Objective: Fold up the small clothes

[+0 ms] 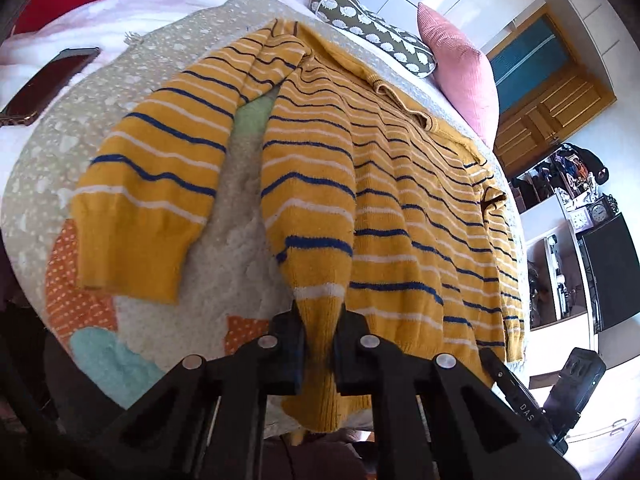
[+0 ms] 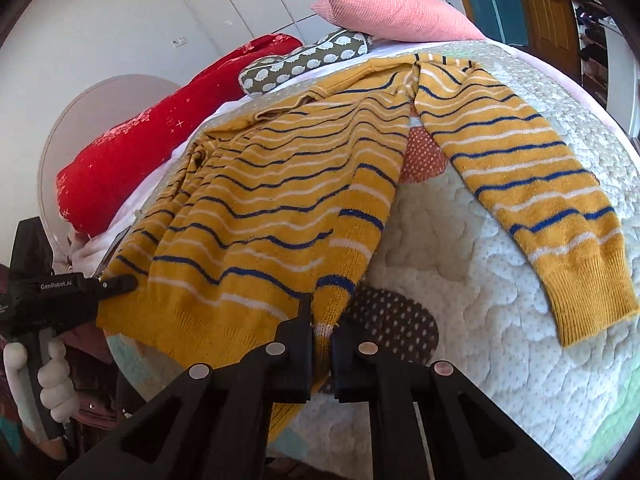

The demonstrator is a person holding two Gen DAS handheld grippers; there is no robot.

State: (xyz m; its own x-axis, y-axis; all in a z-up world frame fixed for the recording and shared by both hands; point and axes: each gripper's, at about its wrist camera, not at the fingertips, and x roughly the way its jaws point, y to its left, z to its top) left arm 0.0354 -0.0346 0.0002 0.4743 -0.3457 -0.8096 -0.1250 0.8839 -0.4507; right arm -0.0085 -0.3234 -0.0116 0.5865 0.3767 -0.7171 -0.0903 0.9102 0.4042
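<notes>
A small mustard-yellow sweater (image 1: pixel 400 184) with blue and white stripes lies flat on a quilted blanket (image 1: pixel 236 240); it also shows in the right wrist view (image 2: pixel 272 184). Its sleeves spread out to the sides (image 1: pixel 152 184) (image 2: pixel 536 184). My left gripper (image 1: pixel 322 320) is shut on the sweater's bottom hem at its left corner. My right gripper (image 2: pixel 322 320) is shut on the hem at the right corner. The left gripper's body (image 2: pixel 80 284) shows at the sweater's far hem corner in the right wrist view.
A pink pillow (image 1: pixel 460 68), a patterned grey-green cushion (image 1: pixel 372 28) and a red blanket (image 2: pixel 160 128) lie at the head of the bed. A phone (image 1: pixel 48 80) rests on the bedding to the left. A dark cabinet with shelves (image 1: pixel 600 264) stands at the right.
</notes>
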